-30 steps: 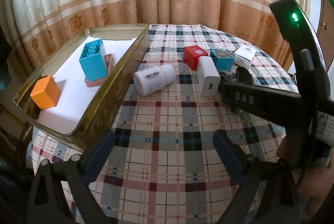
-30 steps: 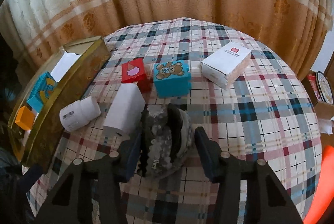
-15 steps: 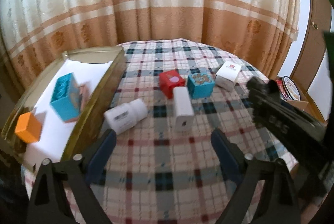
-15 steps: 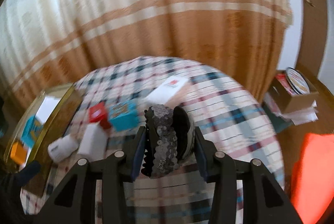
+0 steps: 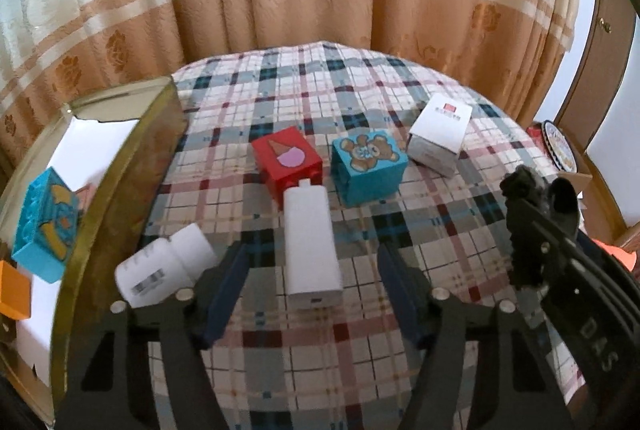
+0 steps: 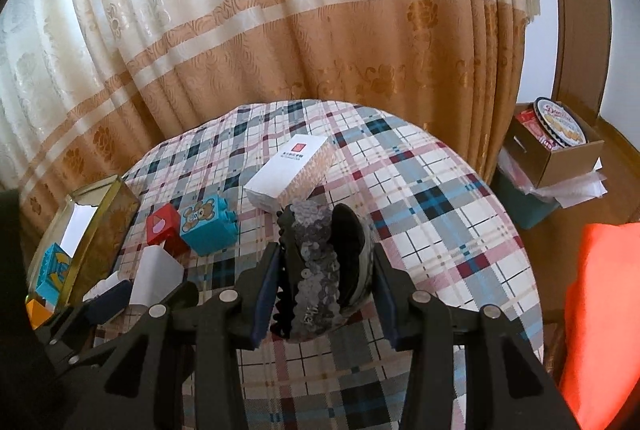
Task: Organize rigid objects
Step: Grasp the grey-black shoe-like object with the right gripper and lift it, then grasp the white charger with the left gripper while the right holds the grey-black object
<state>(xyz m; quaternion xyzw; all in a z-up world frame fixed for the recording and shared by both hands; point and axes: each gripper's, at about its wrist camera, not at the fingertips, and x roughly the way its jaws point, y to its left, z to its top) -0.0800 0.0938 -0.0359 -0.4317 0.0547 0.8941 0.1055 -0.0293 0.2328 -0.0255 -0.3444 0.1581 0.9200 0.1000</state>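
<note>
My right gripper (image 6: 324,294) is shut on a black sequined hair clip (image 6: 320,270) and holds it above the plaid table; the clip also shows in the left wrist view (image 5: 536,201). My left gripper (image 5: 316,294) is open and empty, with its fingers on either side of a white charger (image 5: 310,250). Beside the charger lie a white bottle (image 5: 164,272), a red block (image 5: 286,161), a teal bear block (image 5: 368,163) and a white box (image 5: 440,133). The gold tray (image 5: 120,189) at the left holds a teal block (image 5: 46,226) and an orange block (image 5: 14,294).
A curtain hangs behind the round table (image 6: 440,213). A cardboard box with a cookie tin (image 6: 556,133) stands on the floor at the right. An orange cloth (image 6: 604,310) lies at the right edge.
My right gripper lifted the hair clip off the table and holds it higher. My left gripper moved right and forward, so the white charger now lies between its fingers.
</note>
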